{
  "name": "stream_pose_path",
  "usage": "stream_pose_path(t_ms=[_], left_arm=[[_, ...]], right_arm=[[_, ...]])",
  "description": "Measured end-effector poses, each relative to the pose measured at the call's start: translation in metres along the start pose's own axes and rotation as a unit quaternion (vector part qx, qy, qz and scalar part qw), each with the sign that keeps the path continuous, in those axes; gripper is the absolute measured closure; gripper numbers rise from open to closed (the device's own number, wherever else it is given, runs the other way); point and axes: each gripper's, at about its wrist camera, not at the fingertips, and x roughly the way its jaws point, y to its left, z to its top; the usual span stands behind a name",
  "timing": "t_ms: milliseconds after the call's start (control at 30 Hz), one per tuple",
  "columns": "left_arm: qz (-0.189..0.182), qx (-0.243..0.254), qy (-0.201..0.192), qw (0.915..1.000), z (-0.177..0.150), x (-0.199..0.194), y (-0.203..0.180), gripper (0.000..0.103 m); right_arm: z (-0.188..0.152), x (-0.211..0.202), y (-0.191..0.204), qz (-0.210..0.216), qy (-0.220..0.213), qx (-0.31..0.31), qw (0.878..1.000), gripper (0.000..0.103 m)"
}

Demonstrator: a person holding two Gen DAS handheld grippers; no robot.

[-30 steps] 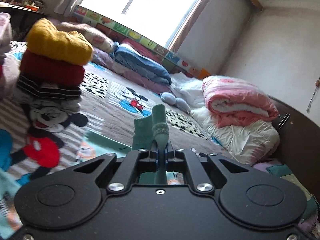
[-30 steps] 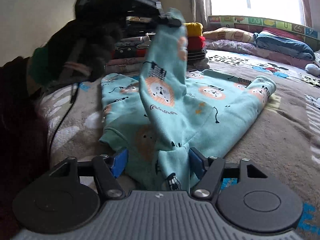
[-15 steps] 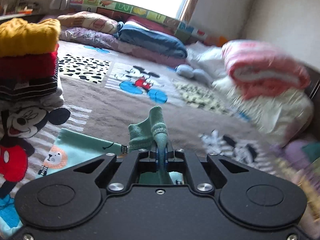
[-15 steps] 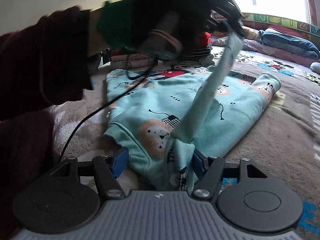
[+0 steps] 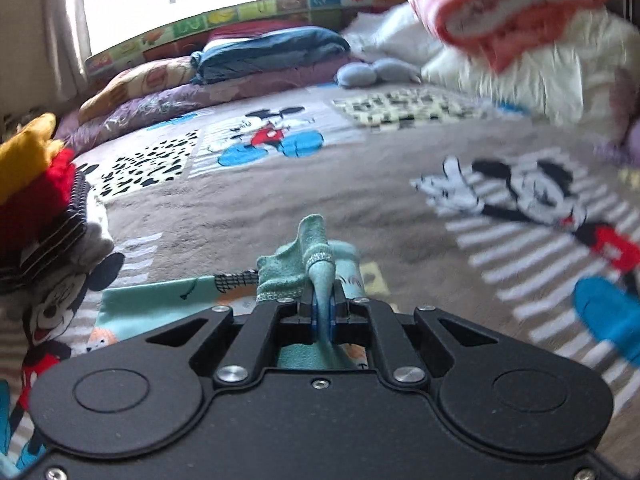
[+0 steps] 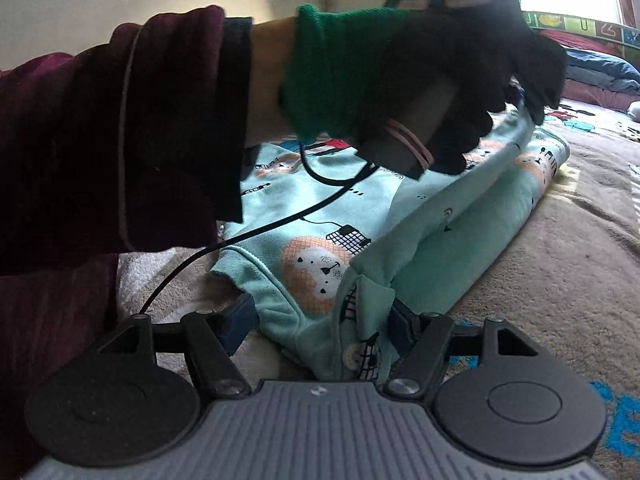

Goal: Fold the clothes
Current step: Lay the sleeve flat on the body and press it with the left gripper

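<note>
Bed [image 5: 360, 208] carries everything, spread with a brown blanket printed with cartoon mice, spotted patches and stripes. Bedding is heaped at its far edge under the window: a pink quilt [image 5: 508, 4] on white bedding at the far right corner, blurred in the left wrist view, and a blue pillow [image 5: 272, 52] with other pillows along the far edge. Folded clothes [image 5: 36, 204] stand in a stack at the left edge, yellow on top, then red, then striped. A mint sweatshirt [image 6: 320, 220] with lion prints lies flat on the blanket near the near edge, its right side already folded over onto the body. A gloved hand [image 6: 420, 76], black with a green cuff, reaches across above the garment with the left gripper's handle, and a black cable [image 6: 256, 232] hangs from it over the cloth. The left gripper [image 5: 322, 312] has its fingers pressed together on the sweatshirt's cuff [image 5: 316, 264], which sticks up between them. The right gripper [image 6: 318, 324] has its fingers wide apart, straddling the sweatshirt's near hem without pinching it
</note>
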Motion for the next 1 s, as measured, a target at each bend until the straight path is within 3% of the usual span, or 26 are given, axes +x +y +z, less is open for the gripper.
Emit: stream_pose_path(t_ms=[167, 233, 267, 300, 333, 433, 500, 533, 667, 767, 933, 1000], left_arm=[[-0.005, 0.015, 0.035, 0.9992, -0.006, 0.025, -0.006, 0.098], [-0.026, -0.003, 0.053, 0.9983, -0.003, 0.031, 0.002, 0.086], [-0.049, -0.044, 0.049, 0.9966, 0.001, 0.025, 0.015, 0.081], [-0.070, -0.082, 0.045, 0.9931, 0.004, 0.018, 0.028, 0.061], [-0.083, -0.100, 0.035, 0.9909, 0.006, 0.011, 0.040, 0.055], [-0.115, -0.135, 0.010, 0.9841, 0.007, -0.010, 0.072, 0.055], [-0.128, -0.132, 0.003, 0.9829, 0.006, -0.018, 0.083, 0.059], [-0.127, -0.116, 0.004, 0.9851, 0.004, -0.018, 0.080, 0.069], [-0.131, -0.045, 0.009, 0.9903, -0.003, -0.017, 0.063, 0.073], [-0.106, 0.002, 0.016, 0.9942, -0.003, -0.004, 0.046, 0.073], [-0.105, -0.086, 0.039, 0.9900, -0.006, 0.012, 0.074, 0.073], [-0.120, -0.099, 0.055, 0.9864, -0.009, 0.019, 0.078, 0.073]], right_arm=[[0.000, 0.002, -0.001, 0.001, 0.001, 0.004, 1.000, 0.032], [0.000, 0.002, -0.003, 0.004, 0.000, 0.009, 1.000, 0.032], [0.000, 0.003, -0.004, 0.006, -0.001, 0.012, 1.000, 0.032], [0.000, 0.003, -0.007, 0.008, -0.002, 0.019, 1.000, 0.032], [0.000, 0.002, -0.010, 0.013, -0.004, 0.031, 0.999, 0.033], [0.001, -0.004, -0.022, 0.027, -0.014, 0.075, 0.997, 0.033], [0.002, -0.008, -0.027, 0.032, -0.017, 0.093, 0.995, 0.033], [0.002, -0.009, -0.028, 0.034, -0.018, 0.098, 0.994, 0.033], [0.003, -0.014, -0.025, 0.028, -0.018, 0.092, 0.995, 0.033], [0.004, -0.028, -0.024, 0.005, -0.024, 0.078, 0.997, 0.035], [0.007, -0.030, -0.044, 0.014, -0.075, 0.126, 0.989, 0.035], [0.007, -0.019, -0.043, 0.022, -0.064, 0.125, 0.990, 0.036]])
